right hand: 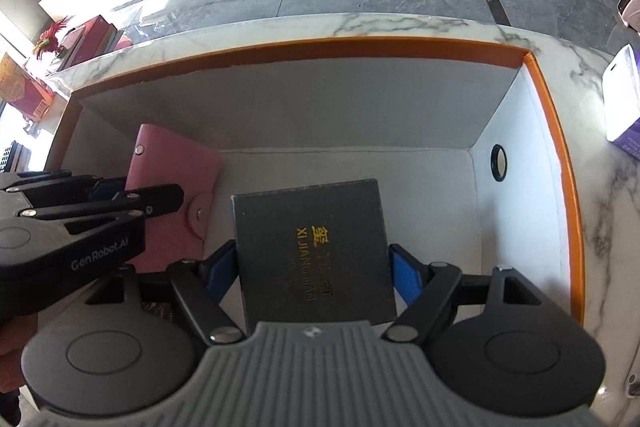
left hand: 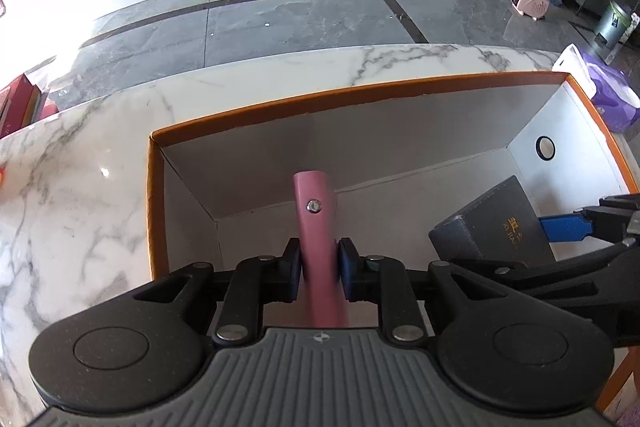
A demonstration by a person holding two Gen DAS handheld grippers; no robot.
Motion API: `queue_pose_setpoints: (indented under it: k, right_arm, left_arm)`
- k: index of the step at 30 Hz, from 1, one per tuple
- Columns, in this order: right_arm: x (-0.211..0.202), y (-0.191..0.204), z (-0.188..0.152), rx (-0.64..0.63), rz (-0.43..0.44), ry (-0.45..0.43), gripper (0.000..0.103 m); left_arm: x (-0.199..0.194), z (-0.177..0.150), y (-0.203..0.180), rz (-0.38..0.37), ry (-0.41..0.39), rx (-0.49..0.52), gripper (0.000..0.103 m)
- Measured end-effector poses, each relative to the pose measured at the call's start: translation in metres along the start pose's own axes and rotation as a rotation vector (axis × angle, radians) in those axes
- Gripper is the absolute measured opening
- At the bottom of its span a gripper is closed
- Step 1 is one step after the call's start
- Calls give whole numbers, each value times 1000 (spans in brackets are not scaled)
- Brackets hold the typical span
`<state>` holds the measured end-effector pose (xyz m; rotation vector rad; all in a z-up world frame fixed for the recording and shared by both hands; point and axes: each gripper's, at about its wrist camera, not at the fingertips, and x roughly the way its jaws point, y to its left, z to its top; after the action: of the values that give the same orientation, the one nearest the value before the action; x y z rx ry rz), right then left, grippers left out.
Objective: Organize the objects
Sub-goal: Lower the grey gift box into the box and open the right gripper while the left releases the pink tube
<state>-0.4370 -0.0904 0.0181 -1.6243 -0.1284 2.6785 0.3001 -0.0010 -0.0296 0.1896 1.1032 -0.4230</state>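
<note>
An orange-rimmed cardboard box (left hand: 360,91) (right hand: 360,47) with a white inside stands on the marble counter. My left gripper (left hand: 320,259) (right hand: 132,203) is shut on a pink snap wallet (left hand: 316,219) (right hand: 172,163), held on edge in the box's left part, close to the left wall. My right gripper (right hand: 316,267) (left hand: 600,223) is shut on a dark grey square box with gold lettering (right hand: 316,251) (left hand: 492,227), its blue pads (right hand: 404,275) against both sides. It hangs tilted inside the orange box, right of the wallet. The floor under both items is hidden.
The orange box's right wall has a round hole (right hand: 498,163). A purple and white tissue pack (left hand: 612,95) lies on the counter (left hand: 80,187) just right of the box. Beyond the counter's far edge is grey floor, with red cartons (right hand: 24,87) at the left.
</note>
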Motion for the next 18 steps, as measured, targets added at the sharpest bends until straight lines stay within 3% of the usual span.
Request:
queue_pose_setpoints:
  k: [5, 6, 7, 13, 18]
  right_arm:
    - [9, 3, 1, 27, 13, 24, 79]
    - [10, 3, 2, 32, 13, 29, 79]
    - [11, 4, 3, 35, 12, 35, 79]
    - [17, 13, 11, 56, 23, 46, 79]
    - [37, 24, 16, 54, -30, 78, 79]
  left_arm:
    - [-18, -3, -3, 43, -41, 51, 27]
    - [-23, -2, -2, 57, -56, 53, 40]
    - [-27, 0, -2, 72, -69, 54, 44]
    - [-57, 4, 12, 50, -137, 23, 44]
    - [-69, -3, 28, 49, -164, -17, 41]
